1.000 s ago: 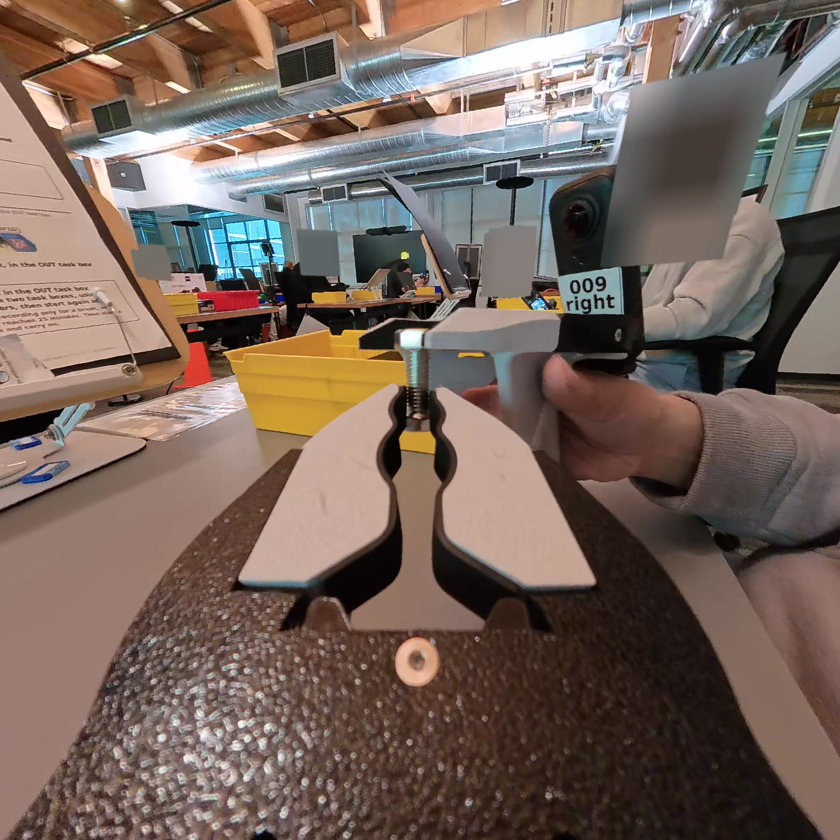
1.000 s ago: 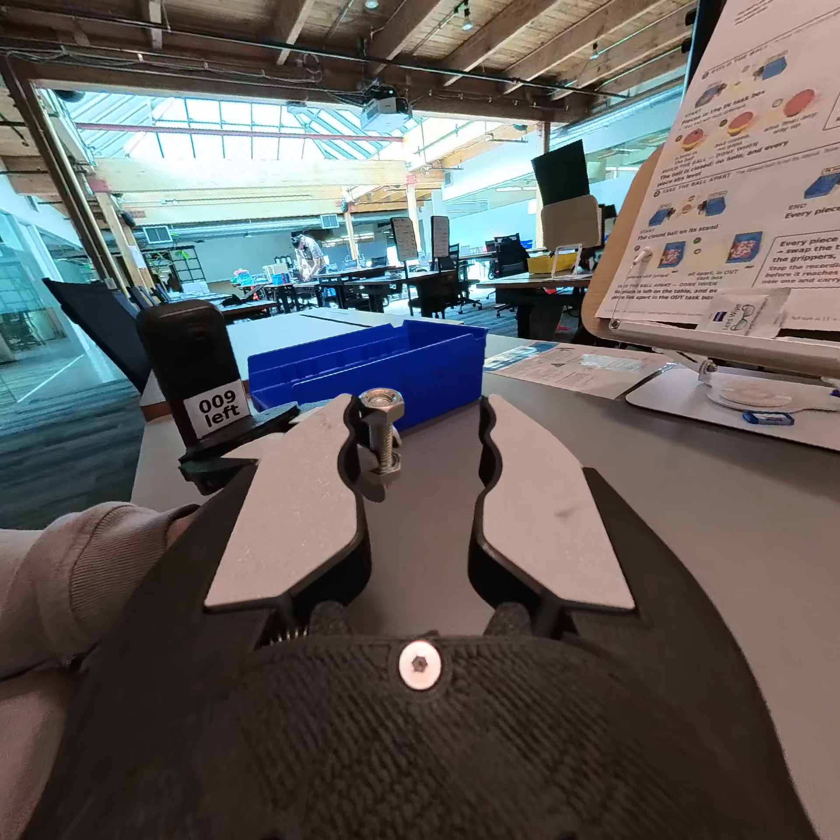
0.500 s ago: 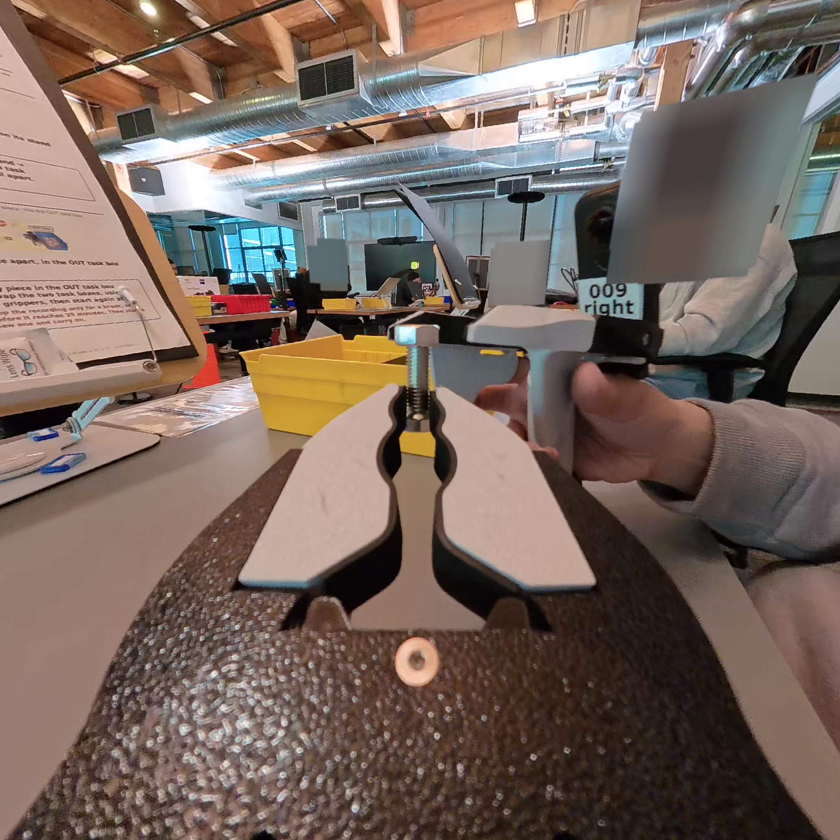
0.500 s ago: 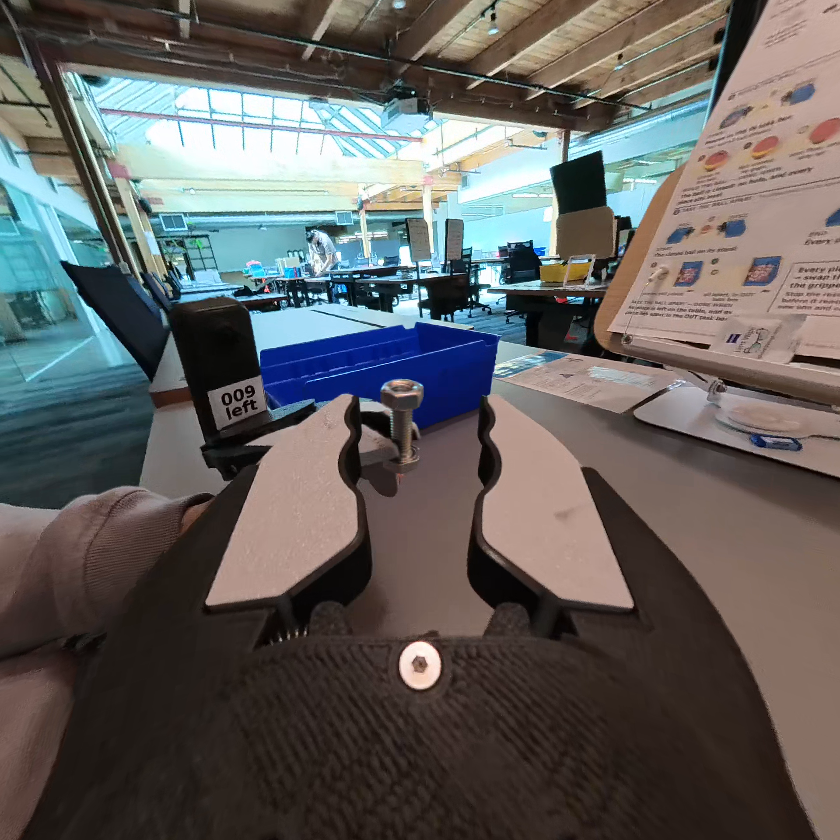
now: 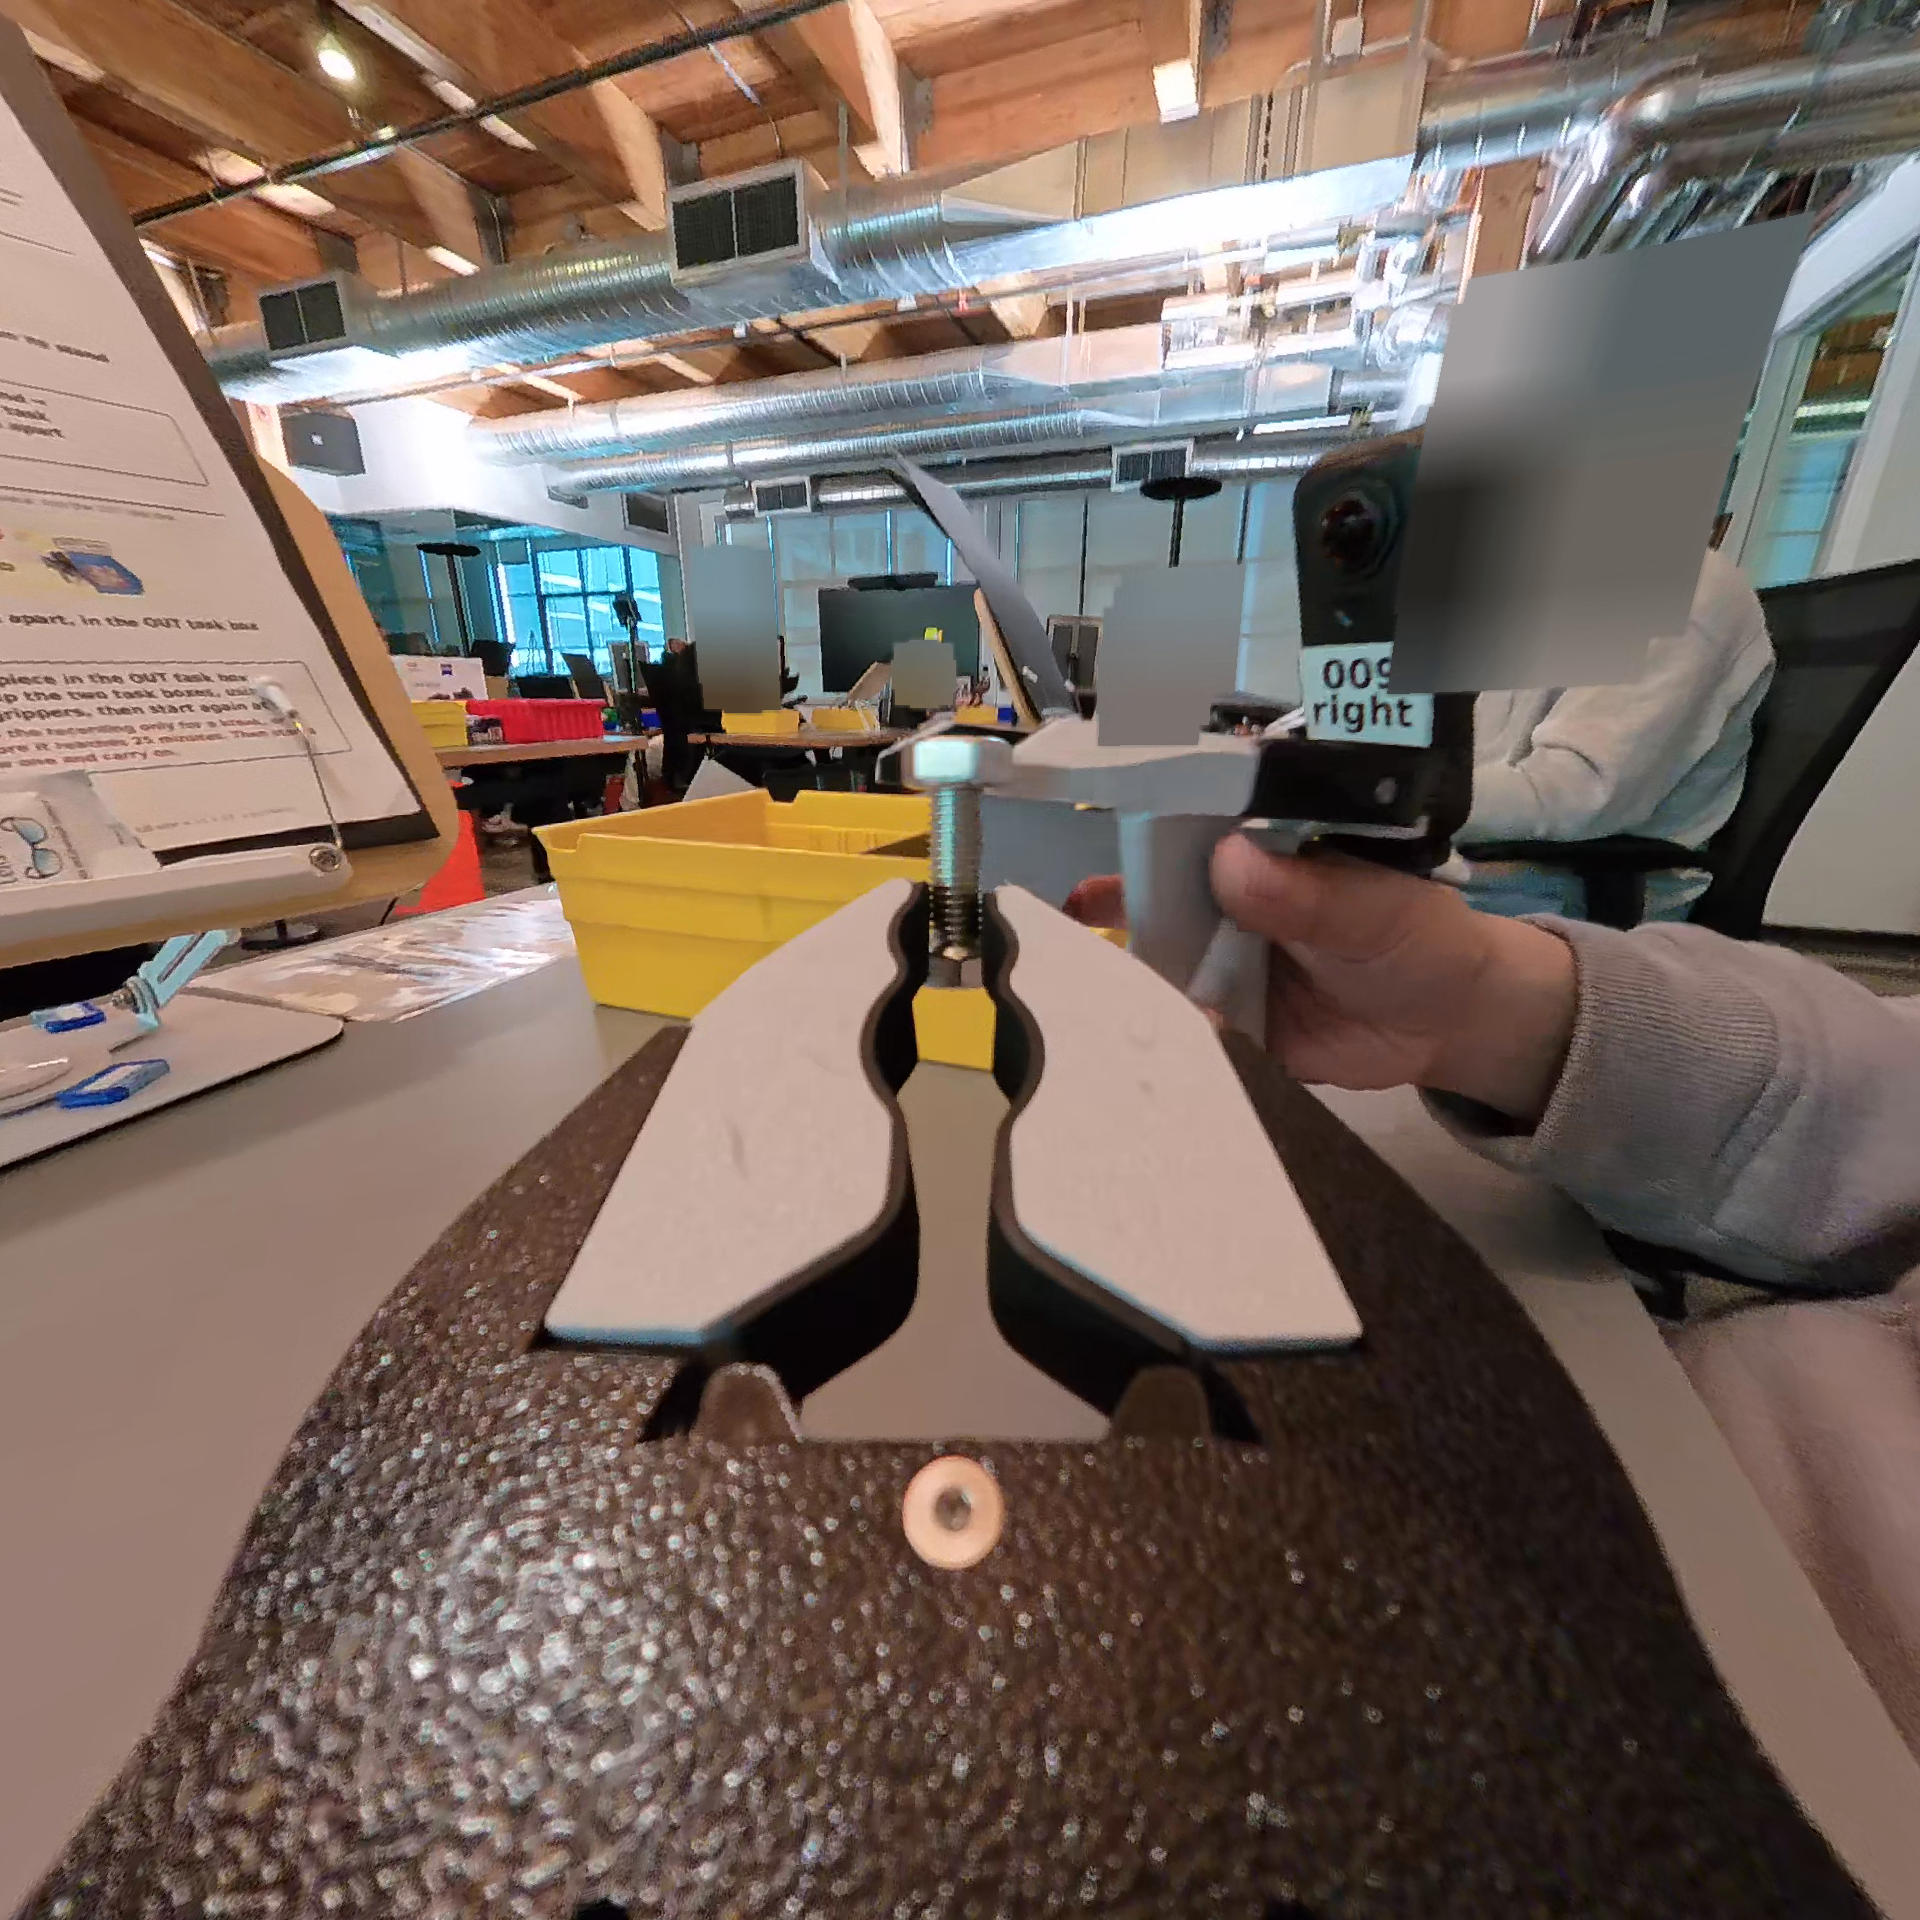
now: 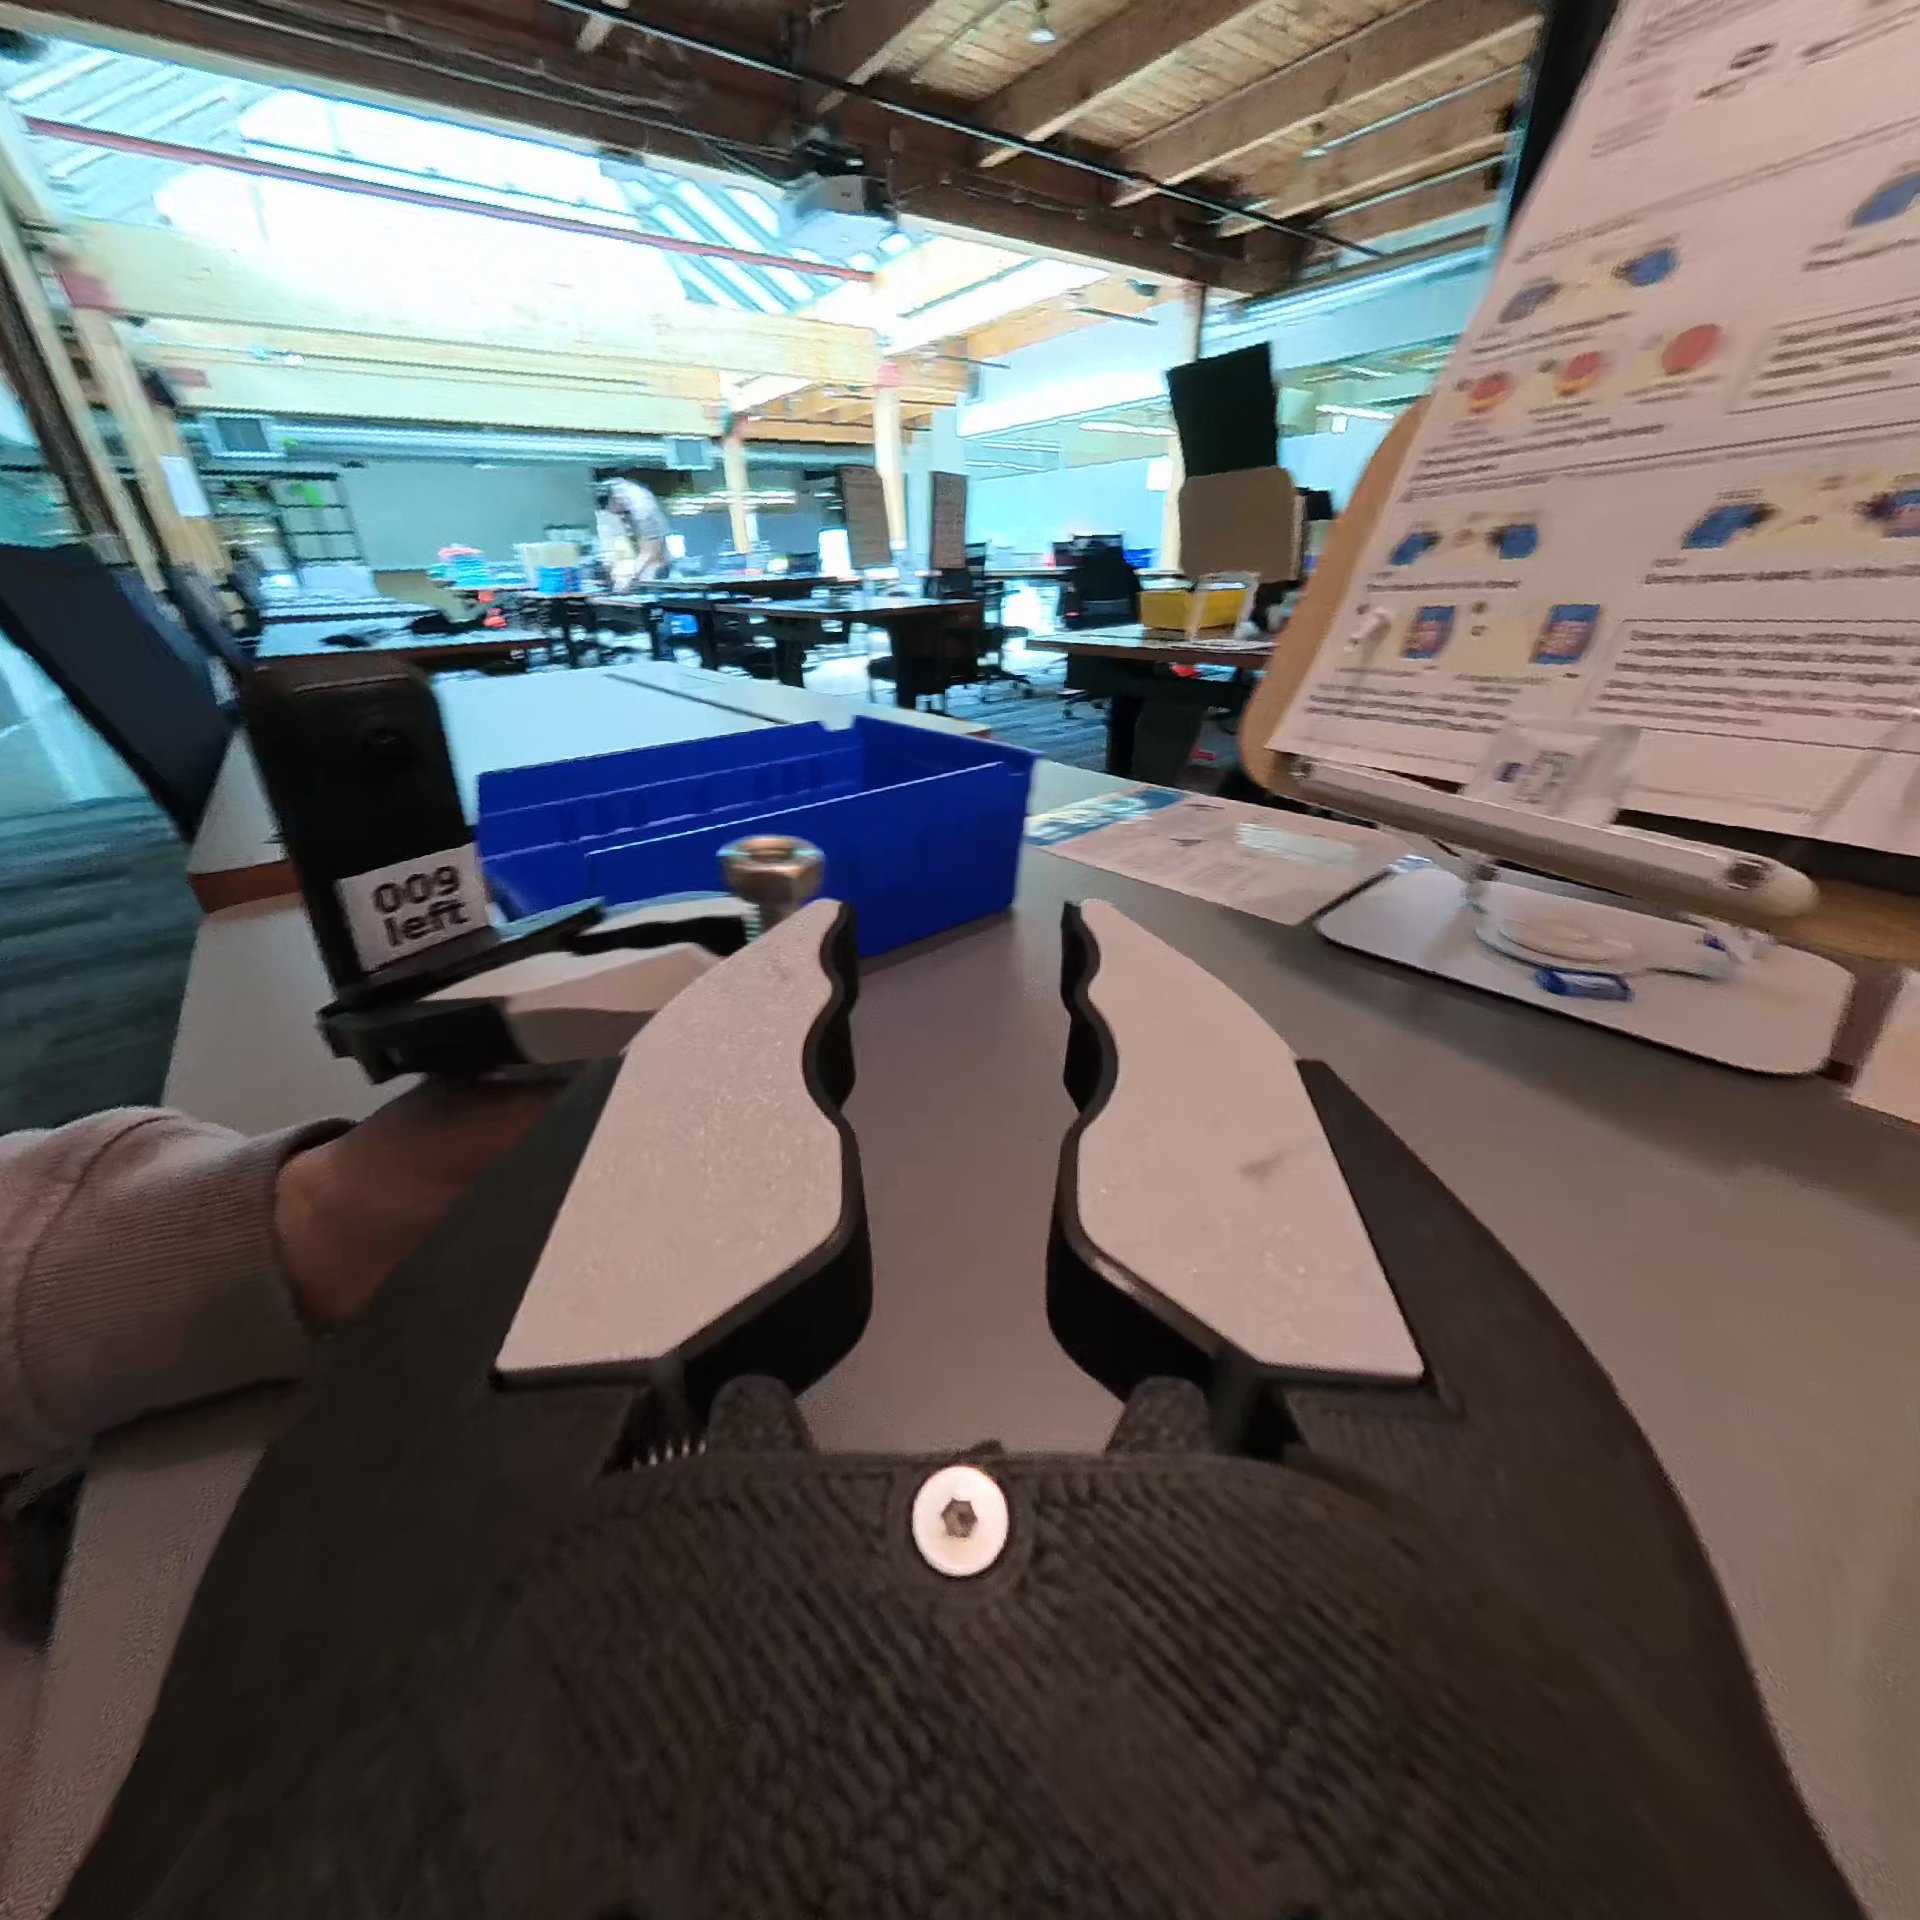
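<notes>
A silver hex-head bolt (image 5: 953, 842) is clamped by its threaded lower end between the nearly closed fingertips of the left gripper (image 5: 954, 935), long axis upright, head uppermost, above the grey tabletop (image 5: 312, 1195). A yellow bin (image 5: 727, 894) behind it is shown only in the left wrist view, a blue bin (image 6: 831, 821) only in the right. The right gripper (image 6: 958, 935) is seen partly open with nothing between its pads, the bolt head just beside its left fingertip.
</notes>
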The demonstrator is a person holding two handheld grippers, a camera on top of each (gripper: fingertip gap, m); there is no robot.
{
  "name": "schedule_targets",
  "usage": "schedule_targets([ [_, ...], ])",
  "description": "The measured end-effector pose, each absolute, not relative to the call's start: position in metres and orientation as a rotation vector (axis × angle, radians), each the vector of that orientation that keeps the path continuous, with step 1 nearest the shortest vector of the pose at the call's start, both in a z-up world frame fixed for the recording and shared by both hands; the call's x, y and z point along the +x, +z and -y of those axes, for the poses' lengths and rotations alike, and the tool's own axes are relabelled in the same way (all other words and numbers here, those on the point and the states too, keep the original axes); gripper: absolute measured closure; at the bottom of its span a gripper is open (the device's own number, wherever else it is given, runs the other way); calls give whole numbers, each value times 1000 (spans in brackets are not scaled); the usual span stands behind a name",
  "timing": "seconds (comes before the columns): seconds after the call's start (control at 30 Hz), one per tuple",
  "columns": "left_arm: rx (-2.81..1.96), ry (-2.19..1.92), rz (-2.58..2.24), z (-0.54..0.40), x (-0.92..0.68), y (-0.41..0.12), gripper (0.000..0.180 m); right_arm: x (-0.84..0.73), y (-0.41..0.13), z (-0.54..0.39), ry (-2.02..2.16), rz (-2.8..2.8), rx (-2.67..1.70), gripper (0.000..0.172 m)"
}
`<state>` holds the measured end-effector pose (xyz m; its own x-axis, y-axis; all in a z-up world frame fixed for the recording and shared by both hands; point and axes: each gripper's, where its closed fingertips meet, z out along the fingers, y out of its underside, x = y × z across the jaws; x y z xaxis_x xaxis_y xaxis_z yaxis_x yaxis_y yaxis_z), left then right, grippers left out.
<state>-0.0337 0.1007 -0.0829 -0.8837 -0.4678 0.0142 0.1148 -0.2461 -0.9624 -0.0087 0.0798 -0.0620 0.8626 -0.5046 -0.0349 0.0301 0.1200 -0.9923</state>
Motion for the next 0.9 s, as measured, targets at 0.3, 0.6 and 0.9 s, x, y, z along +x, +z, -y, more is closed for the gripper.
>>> schedule_targets([
  [0.3, -413, -2155, -1664, -98, -34, -85, 172, -34, -58, -101, -270, -317, -1386, 131],
  [0.6, -386, -2113, -1689, -95, -35, -87, 172, -35, -60, -106, -301, -325, -1373, 153],
  [0.9, -258, -2300, -1752, -85, -55, -83, 172, -55, -55, -98, -72, -138, -1415, 154],
])
